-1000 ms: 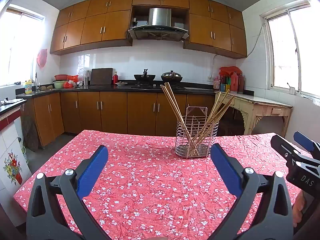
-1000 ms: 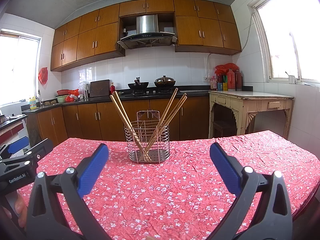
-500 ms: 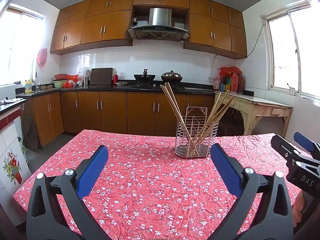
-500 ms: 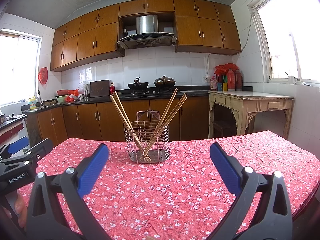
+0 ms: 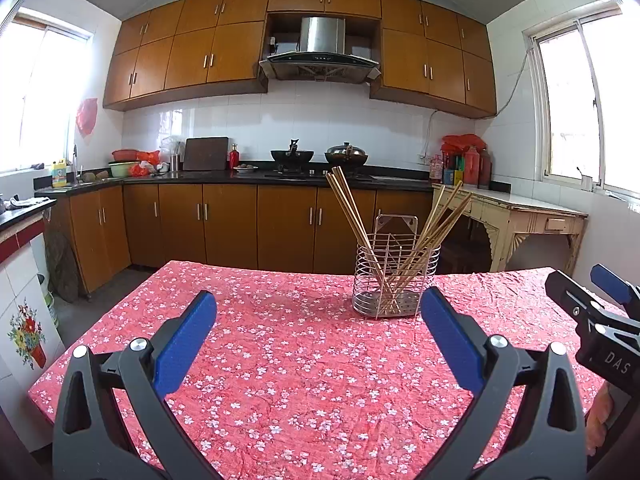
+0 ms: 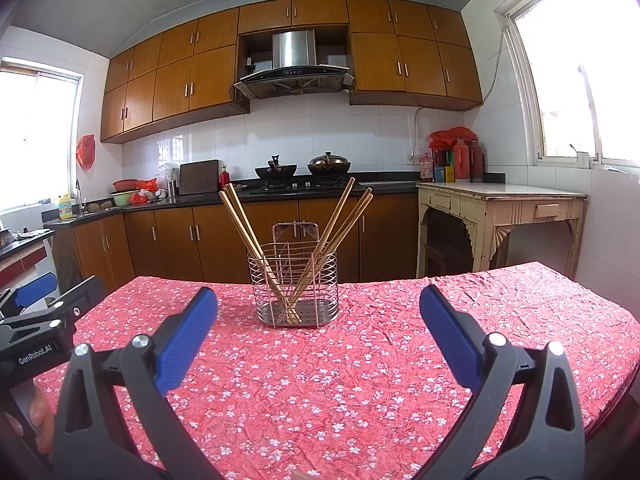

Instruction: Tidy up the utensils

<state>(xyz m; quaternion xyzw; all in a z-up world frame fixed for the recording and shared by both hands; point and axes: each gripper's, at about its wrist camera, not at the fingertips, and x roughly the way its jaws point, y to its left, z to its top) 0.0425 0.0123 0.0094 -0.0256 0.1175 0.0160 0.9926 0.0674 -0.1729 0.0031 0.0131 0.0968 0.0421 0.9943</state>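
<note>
Wire holder [image 6: 294,285] w/ chopsticks [image 6: 245,227] stands upright on the red-cloth surface [image 6: 360,368], well ahead of both claws. Left claw [image 5: 316,334] and right claw [image 6: 318,330] are spread wide, holding nothing. We judge the risks thus: the light holder may tip if a claw knocks a leaning stick, and the thin sticks may slip or cross when pinched.

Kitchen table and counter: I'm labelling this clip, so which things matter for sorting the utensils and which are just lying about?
For the job:
- chopsticks
- wire holder
- left gripper, open
- right gripper, open

Just lying about:
- wok and lidded pot
- cutting board
- red thermoses
</note>
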